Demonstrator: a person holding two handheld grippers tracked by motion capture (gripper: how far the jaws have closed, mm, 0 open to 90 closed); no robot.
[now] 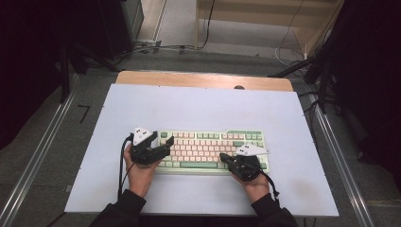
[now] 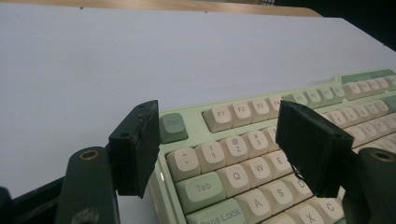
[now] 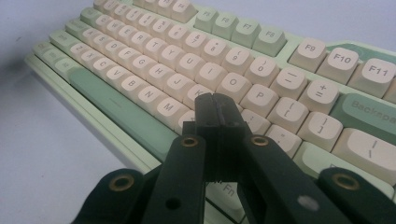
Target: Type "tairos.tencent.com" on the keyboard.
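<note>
A pale green keyboard (image 1: 210, 148) with cream and green keys lies across the white table top, and I see its left end (image 2: 243, 154) and its middle rows (image 3: 187, 60) up close. My left gripper (image 1: 166, 141) hovers over the keyboard's left end, open, its jaws (image 2: 224, 149) straddling the Esc, number and Q-W keys without touching them. My right gripper (image 1: 222, 157) sits over the right half near the front edge, shut with nothing between its jaws (image 3: 215, 105), the tips just above the keys around K and the comma key.
The white table top (image 1: 198, 106) stretches bare behind and to both sides of the keyboard, with a wooden edge (image 1: 203, 79) at the back. Metal rails (image 1: 38, 151) run along both sides on the floor. Cables (image 1: 151, 47) lie on the floor beyond the table.
</note>
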